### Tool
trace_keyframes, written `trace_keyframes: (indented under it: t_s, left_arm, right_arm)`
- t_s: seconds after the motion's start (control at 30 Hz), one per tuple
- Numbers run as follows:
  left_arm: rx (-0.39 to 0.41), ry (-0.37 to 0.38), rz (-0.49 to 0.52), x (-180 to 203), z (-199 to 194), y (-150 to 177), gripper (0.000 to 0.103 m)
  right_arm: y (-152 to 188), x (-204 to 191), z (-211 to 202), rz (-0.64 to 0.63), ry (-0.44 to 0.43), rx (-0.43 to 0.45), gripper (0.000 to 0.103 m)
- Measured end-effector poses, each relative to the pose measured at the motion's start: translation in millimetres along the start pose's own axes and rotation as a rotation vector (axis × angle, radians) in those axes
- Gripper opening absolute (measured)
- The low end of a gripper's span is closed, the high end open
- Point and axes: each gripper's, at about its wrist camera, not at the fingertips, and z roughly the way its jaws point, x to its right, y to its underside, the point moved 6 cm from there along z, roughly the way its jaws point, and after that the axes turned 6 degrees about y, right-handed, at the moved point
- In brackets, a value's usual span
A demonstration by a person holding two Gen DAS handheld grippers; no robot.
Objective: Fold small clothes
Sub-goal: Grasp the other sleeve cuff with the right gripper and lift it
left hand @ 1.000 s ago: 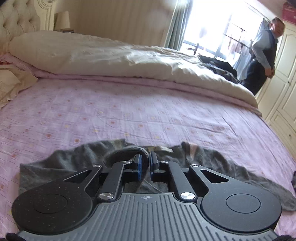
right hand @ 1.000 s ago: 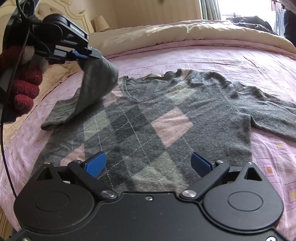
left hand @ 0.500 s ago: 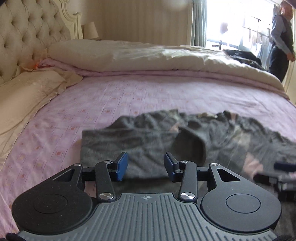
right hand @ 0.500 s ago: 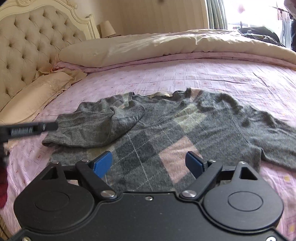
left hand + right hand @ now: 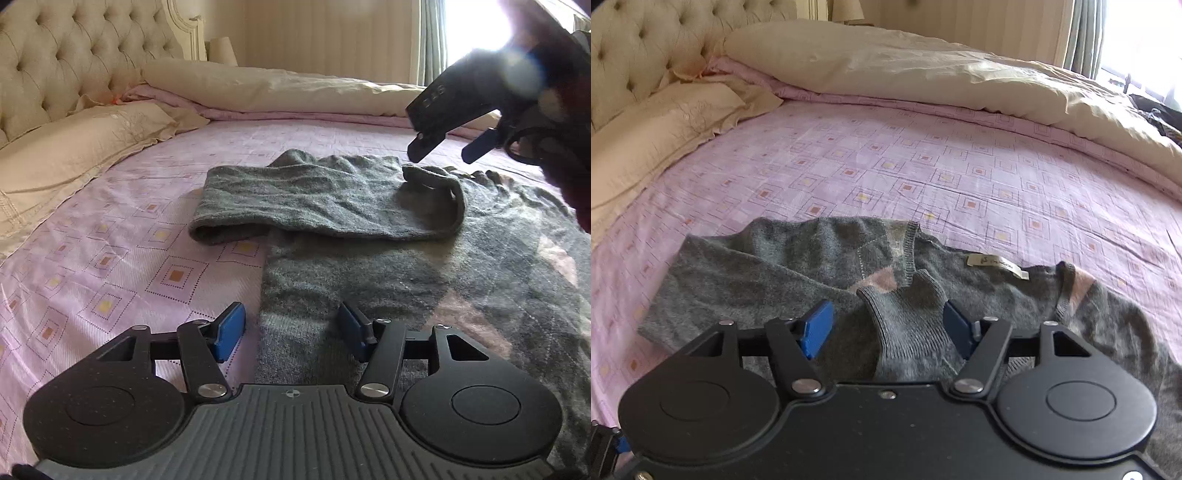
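On pink bedsheet [image 5: 110, 266] near bed's front edge: grey argyle sweater [image 5: 424, 280] flat, sleeve [image 5: 325, 199] folded across chest. L gripper [image 5: 291, 328] over hem side, jaws opening, nothing gripped. R gripper [image 5: 886, 325] over cuff [image 5: 908, 325], jaws closing, pads not touching.

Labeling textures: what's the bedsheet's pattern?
The bedsheet is lilac-pink with nested squares, orange or yellow at their centres. The right wrist view shows it best.

One grey sweater [image 5: 369, 280], two claws, one pillow [image 5: 74, 147], one folded duvet [image 5: 923, 74], one headboard [image 5: 74, 55].
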Motion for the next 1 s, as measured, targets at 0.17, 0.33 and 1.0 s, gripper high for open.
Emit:
trace_keyframes:
  t_s: [0.17,0.33,1.0]
  left_arm:
    - [0.002,0.006,-0.016,-1.8,0.3,-0.6,0.057]
    - [0.003,0.004,-0.015,-1.2,0.8,-0.3,0.057]
    - [0.000,0.003,-0.018,-1.3,2.2,-0.2,0.059]
  right_arm:
    - [10.0,3.7,26.8,-0.065,0.094,-0.082,0.032]
    - [14.7,52.9,-2.1,0.121,-0.056,-0.039,0.010]
    - [104.9,205.1,-7.9,0.533,-0.046,-0.099,0.016]
